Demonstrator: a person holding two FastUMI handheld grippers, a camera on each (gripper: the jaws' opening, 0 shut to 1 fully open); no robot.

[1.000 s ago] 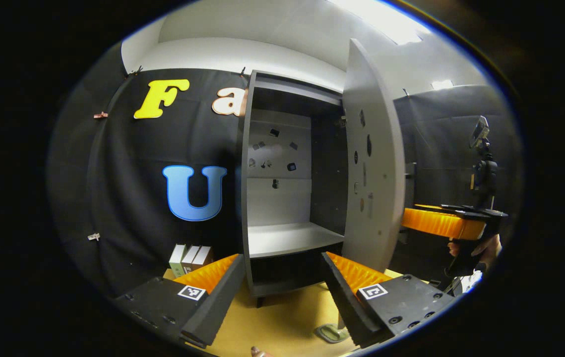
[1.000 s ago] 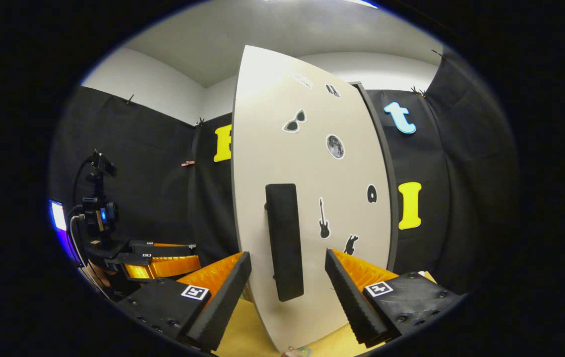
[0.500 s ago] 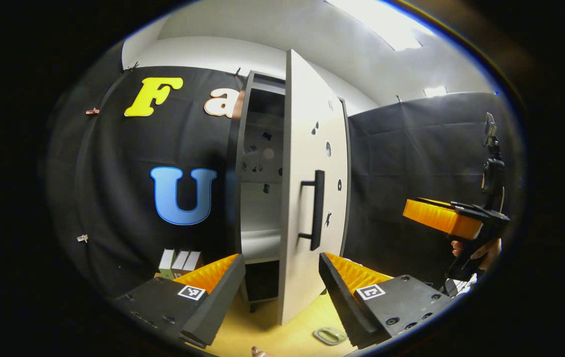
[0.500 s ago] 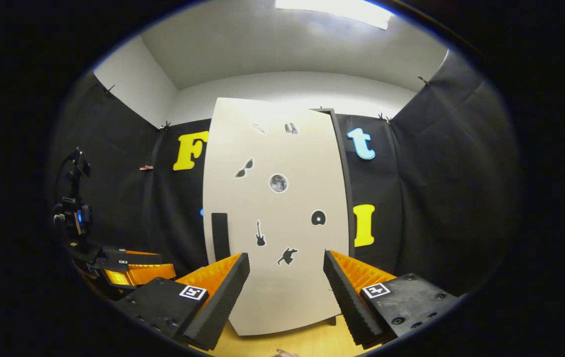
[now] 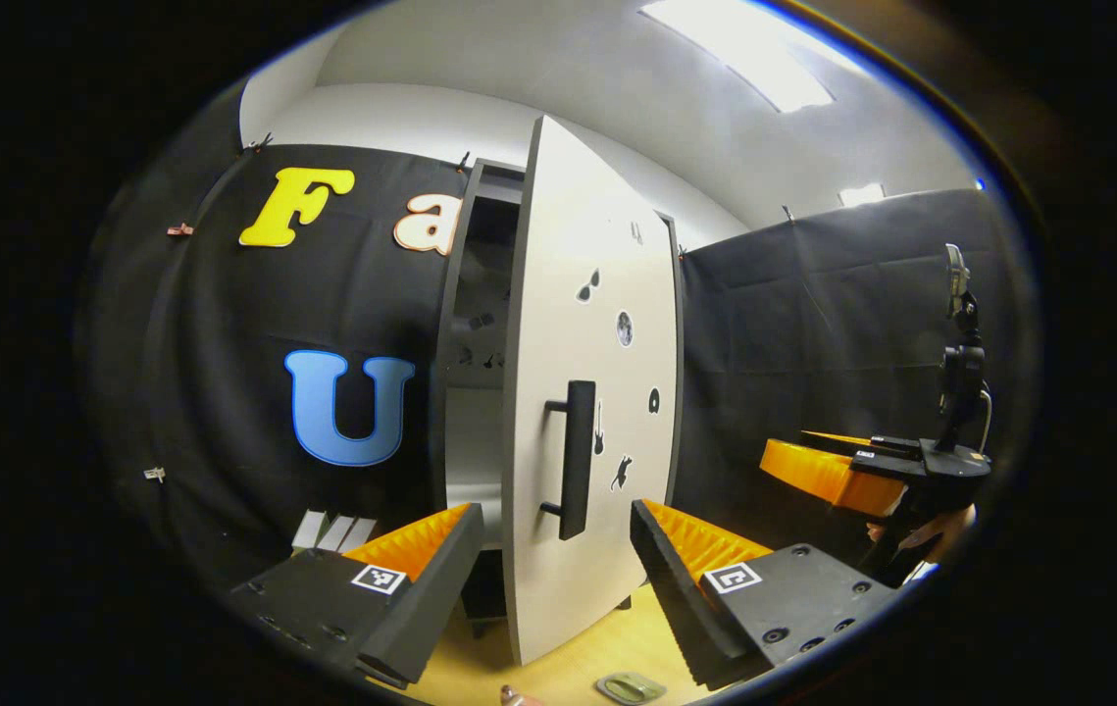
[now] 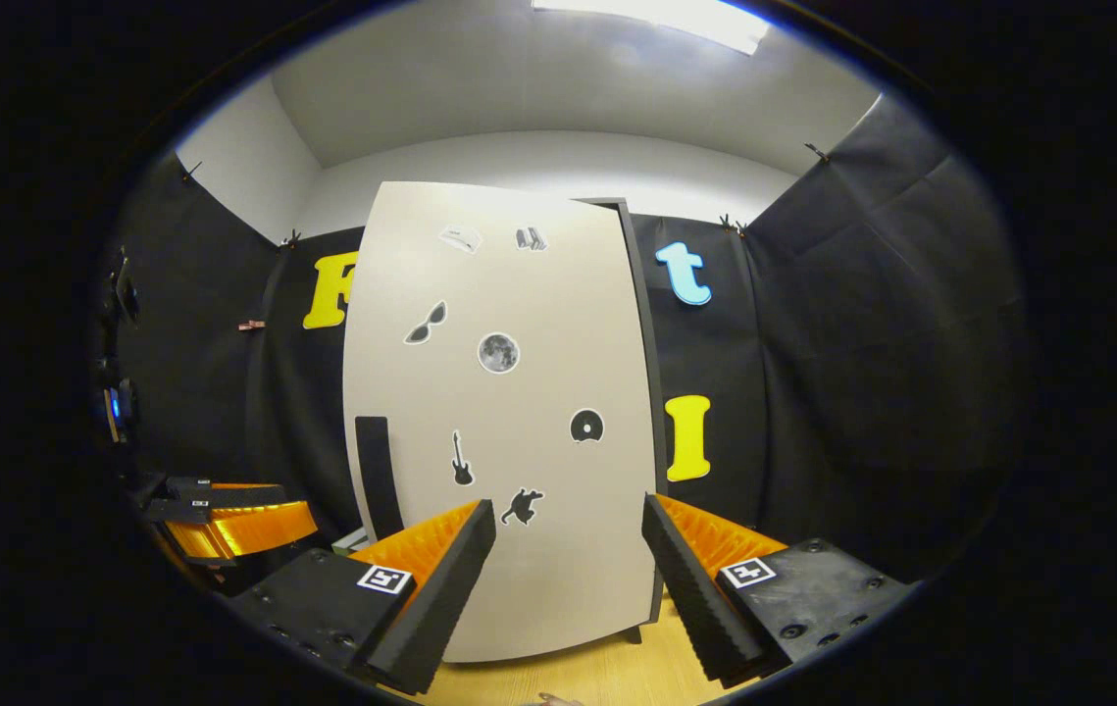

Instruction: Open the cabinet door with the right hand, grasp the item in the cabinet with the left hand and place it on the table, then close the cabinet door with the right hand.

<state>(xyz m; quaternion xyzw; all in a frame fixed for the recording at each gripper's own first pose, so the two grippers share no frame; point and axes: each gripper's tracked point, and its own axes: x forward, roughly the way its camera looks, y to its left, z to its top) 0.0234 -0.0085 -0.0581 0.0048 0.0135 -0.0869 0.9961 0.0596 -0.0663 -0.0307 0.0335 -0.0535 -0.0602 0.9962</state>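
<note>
Left gripper view: one cabinet (image 5: pixel 480 324) on the bench (image 5: pixel 578 657), its single door (image 5: pixel 583 392) partly ajar, one dark bar handle (image 5: pixel 577 459) on the door face, left claw (image 5: pixel 553 564) spread wide and holding nothing. One flat pale item (image 5: pixel 630 687) near on the bench, cut off at the lower edge, hard to identify. Three small boxes (image 5: pixel 332 531) far left, half hidden behind a finger. Cabinet interior mostly hidden by the door. Right gripper view: right claw (image 6: pixel 568 559) wide apart and empty, door (image 6: pixel 509 412) between the fingers farther off, seven small stickers (image 6: pixel 498 352) counted on it.
</note>
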